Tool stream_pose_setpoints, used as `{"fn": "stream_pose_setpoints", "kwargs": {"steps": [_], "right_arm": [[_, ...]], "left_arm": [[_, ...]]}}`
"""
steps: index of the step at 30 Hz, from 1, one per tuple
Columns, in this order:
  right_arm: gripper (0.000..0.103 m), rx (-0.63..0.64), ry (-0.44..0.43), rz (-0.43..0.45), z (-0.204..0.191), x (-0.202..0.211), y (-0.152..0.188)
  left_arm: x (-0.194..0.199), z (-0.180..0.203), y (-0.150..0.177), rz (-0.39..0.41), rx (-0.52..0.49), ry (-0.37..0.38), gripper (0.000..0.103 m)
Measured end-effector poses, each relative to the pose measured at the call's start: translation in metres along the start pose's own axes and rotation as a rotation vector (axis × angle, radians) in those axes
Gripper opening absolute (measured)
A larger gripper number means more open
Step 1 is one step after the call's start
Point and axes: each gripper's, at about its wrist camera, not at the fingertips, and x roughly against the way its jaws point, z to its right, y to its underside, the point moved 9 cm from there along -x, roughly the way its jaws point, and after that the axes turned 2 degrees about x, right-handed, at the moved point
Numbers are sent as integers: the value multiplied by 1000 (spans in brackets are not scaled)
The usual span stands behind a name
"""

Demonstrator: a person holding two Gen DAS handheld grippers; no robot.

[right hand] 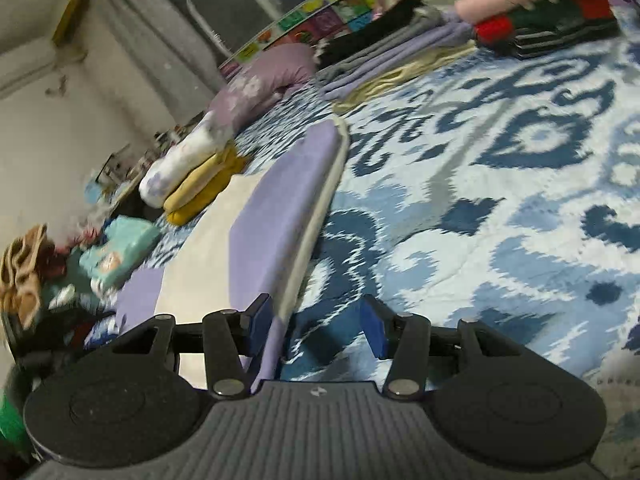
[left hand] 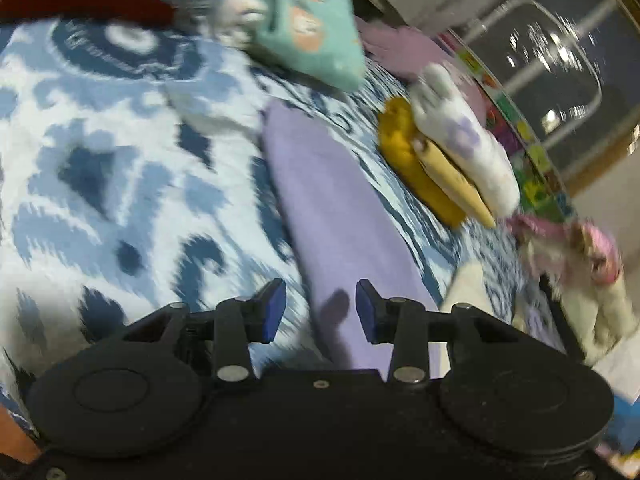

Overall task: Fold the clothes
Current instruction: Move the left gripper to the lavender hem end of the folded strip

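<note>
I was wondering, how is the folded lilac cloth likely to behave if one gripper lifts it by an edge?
The lilac cloth lies thin and flat in layers on the bedspread, so it is probably floppy and light. Lifted by one edge, it would likely droop and unfold. Pushed, it may bunch rather than slide, since the bedspread looks soft.

no readable text, labels or numbers anywhere, both views motion-blurred
</note>
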Motion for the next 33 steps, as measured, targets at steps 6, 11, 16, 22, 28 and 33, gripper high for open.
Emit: {"fn": "stream_pose_setpoints", "kwargs": {"steps": [6, 11, 16, 22, 28, 33], "right_arm": [[49, 0, 13, 17, 4, -5, -2], [47, 38, 27, 19, 2, -5, -1], [47, 62, 33, 24, 2, -8, -2], [47, 78, 37, 32, 1, -11, -3], [47, 64, 30, 36, 2, -12, -6], [47, 43, 21, 40, 2, -11, -9]], "left_arm": [[-22, -6, -24, 28, 81, 42, 37], [-42, -7, -42, 42, 128, 84, 37], [-59, -12, -58, 35, 188, 109, 19], [-60, -5, -64, 32, 155, 133, 1], [-36, 47, -57, 61, -20, 241, 0], [-21, 101, -31, 74, -210, 306, 0]]}}
